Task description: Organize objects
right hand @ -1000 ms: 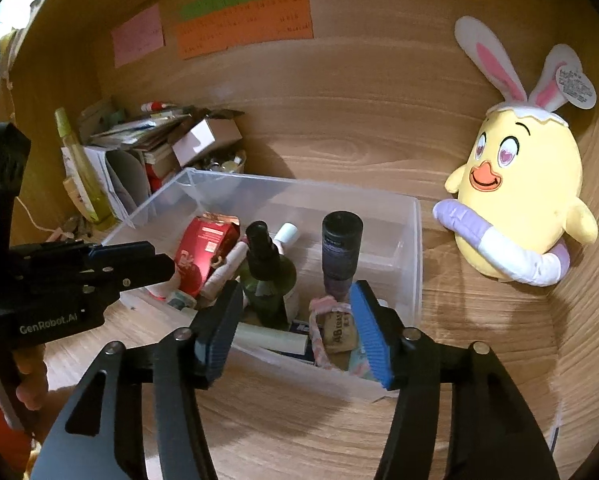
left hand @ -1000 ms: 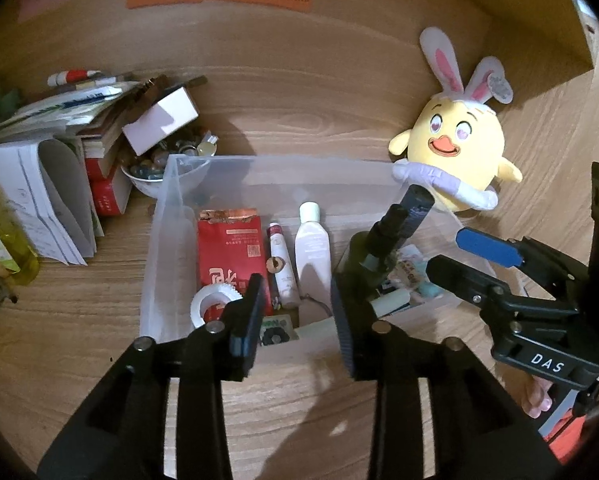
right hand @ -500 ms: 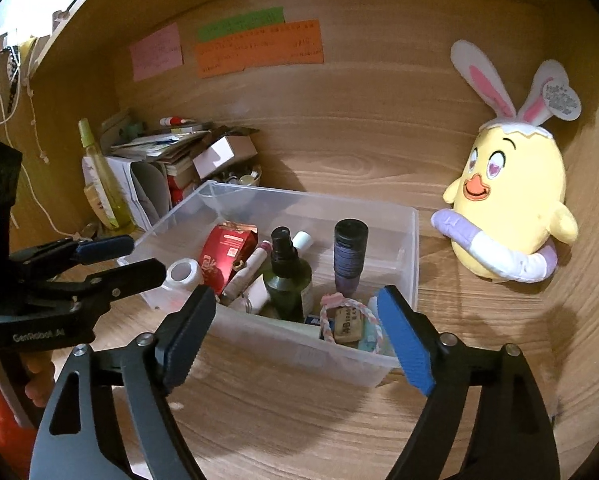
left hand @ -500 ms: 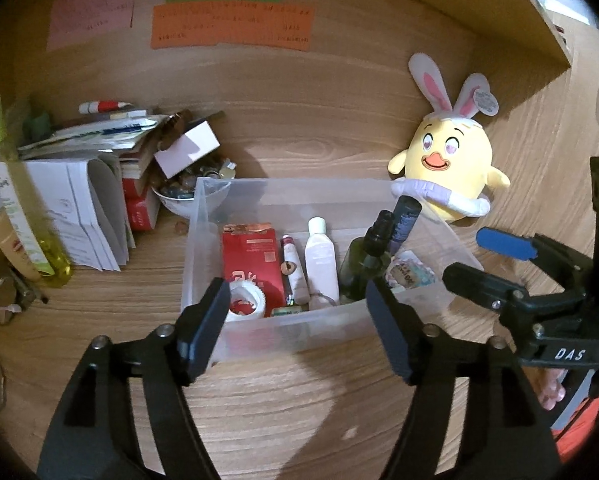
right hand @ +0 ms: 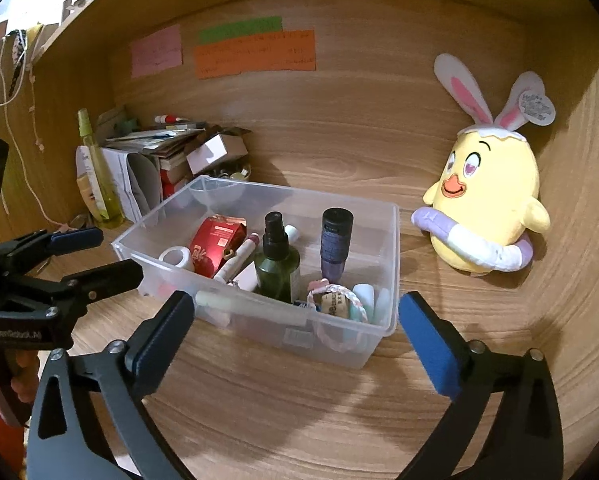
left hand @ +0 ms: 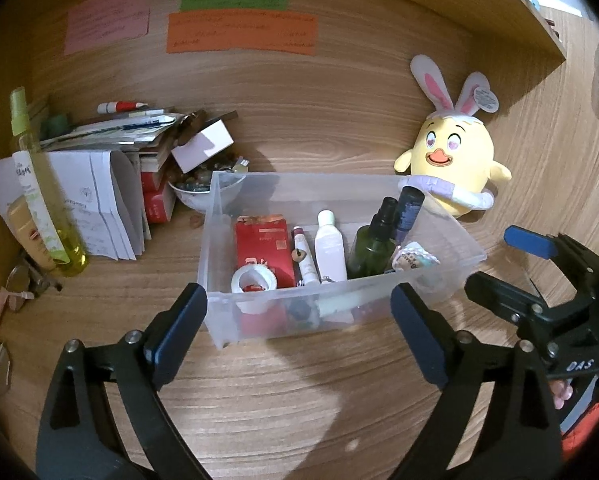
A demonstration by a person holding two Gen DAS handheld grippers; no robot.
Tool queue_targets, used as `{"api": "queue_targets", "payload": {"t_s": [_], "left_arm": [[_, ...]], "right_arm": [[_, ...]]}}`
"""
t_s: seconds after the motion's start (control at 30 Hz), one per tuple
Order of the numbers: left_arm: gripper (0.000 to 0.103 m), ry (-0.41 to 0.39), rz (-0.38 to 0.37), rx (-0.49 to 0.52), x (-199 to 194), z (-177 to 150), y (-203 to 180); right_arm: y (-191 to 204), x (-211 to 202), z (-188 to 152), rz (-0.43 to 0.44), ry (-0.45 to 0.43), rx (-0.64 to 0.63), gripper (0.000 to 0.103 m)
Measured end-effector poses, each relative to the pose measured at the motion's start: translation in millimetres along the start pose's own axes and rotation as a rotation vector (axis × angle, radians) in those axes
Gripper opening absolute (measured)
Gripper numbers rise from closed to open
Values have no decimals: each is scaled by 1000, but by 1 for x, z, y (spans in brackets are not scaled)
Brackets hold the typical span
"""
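Observation:
A clear plastic bin (left hand: 439, 276) (right hand: 391, 248) stands on the wooden desk. It holds a green spray bottle (left hand: 371, 242) (right hand: 277, 268), a dark purple bottle (left hand: 407, 210) (right hand: 335, 240), a white bottle (left hand: 329, 248), a red packet (left hand: 261, 248) (right hand: 215, 246), a tape roll (left hand: 253, 280) (right hand: 177, 258) and small items. My left gripper (left hand: 299, 328) is open and empty, in front of the bin. My right gripper (right hand: 295, 332) is open and empty, also in front of it; it also shows in the left wrist view (left hand: 507, 268).
A yellow chick plush (left hand: 451, 168) (right hand: 487, 208) sits right of the bin against the back wall. A pile of papers, books and a white box (left hand: 111, 168) (right hand: 167, 152) lies to the left, with a yellow-green spray bottle (left hand: 39, 192) (right hand: 97, 176). Sticky notes (left hand: 239, 28) hang on the wall.
Both grippers have pulled back from the bin and opened wider. The bin now looks smaller and farther away.

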State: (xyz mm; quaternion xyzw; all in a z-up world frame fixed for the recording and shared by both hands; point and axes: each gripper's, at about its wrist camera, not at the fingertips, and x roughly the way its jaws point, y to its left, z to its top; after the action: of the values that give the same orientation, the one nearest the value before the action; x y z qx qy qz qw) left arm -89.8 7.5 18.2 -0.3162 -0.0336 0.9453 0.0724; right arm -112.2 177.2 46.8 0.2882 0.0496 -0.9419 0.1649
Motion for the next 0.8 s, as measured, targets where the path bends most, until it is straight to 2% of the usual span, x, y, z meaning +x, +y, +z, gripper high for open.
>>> {"api": "queue_targets", "payload": {"t_s": [0.8], "left_arm": [[96, -11, 20, 14, -10, -9, -5]], "right_arm": [[10, -8, -8, 7, -6, -19, 103]]}}
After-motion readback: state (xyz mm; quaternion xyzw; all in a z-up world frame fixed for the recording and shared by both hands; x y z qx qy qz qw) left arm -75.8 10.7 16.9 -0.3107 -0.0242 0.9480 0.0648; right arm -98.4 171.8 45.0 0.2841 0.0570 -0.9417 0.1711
